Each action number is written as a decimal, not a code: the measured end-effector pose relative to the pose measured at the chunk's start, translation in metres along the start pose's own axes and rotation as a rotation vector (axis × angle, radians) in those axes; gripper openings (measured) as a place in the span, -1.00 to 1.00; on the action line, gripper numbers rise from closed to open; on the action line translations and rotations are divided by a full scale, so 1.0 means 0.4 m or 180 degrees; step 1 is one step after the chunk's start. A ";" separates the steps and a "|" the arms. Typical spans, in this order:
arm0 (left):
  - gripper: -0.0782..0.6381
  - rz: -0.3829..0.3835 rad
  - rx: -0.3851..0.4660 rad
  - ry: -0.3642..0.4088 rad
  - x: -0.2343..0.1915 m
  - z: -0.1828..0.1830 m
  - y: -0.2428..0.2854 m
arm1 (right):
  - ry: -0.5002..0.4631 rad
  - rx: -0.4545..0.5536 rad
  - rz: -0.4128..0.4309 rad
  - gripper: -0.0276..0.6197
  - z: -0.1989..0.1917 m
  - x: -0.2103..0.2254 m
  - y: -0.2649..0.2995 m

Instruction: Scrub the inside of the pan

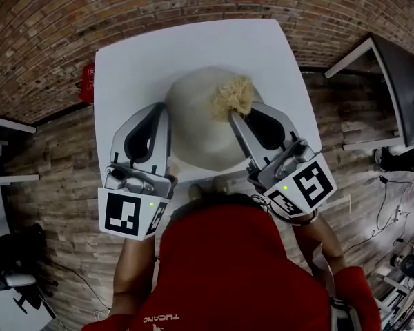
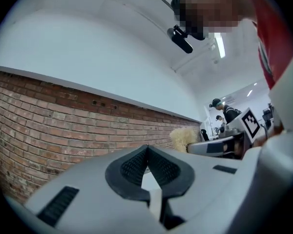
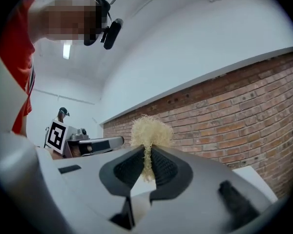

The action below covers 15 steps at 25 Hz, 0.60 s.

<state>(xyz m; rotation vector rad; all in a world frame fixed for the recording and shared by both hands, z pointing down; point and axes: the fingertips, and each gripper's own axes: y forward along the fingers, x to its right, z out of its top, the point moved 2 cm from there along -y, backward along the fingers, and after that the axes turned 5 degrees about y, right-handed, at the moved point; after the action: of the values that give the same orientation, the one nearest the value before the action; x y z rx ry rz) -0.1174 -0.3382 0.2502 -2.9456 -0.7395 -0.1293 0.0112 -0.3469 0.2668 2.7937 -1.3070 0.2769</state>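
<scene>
the scrubber (image 3: 151, 130), pinched by just a thin tuft in the right gripper (image 3: 147, 152), could pull free when pressed into the pan (image 1: 193, 133), which sits on the table (image 1: 138, 61) between both grippers (only the head view shows it), while the left gripper (image 2: 147, 152), in its own view, has jaws closed on nothing visible.

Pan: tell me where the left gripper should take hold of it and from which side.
Probably the pan's left rim, from the left: the round pan shows no handle, and the left gripper, jaws together, lies beside that edge. The right gripper is shut on the scrubber.
</scene>
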 end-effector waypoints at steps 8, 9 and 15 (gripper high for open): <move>-0.75 0.0030 0.0018 0.0019 0.029 -0.005 0.000 | 0.0116 0.0215 0.0111 -0.76 -0.015 -0.018 -0.004; -0.75 0.0037 0.0013 0.0017 0.031 -0.007 0.001 | 0.0122 0.0210 0.0120 -0.76 -0.018 -0.018 -0.004; -0.75 0.0060 -0.0002 -0.0004 0.029 -0.017 0.009 | 0.0149 0.0184 0.0153 -0.76 -0.033 -0.019 0.004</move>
<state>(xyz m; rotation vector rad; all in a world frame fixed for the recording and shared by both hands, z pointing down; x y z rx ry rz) -0.1060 -0.3369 0.2579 -2.9526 -0.7117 -0.1261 0.0032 -0.3408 0.2783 2.7871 -1.3790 0.3857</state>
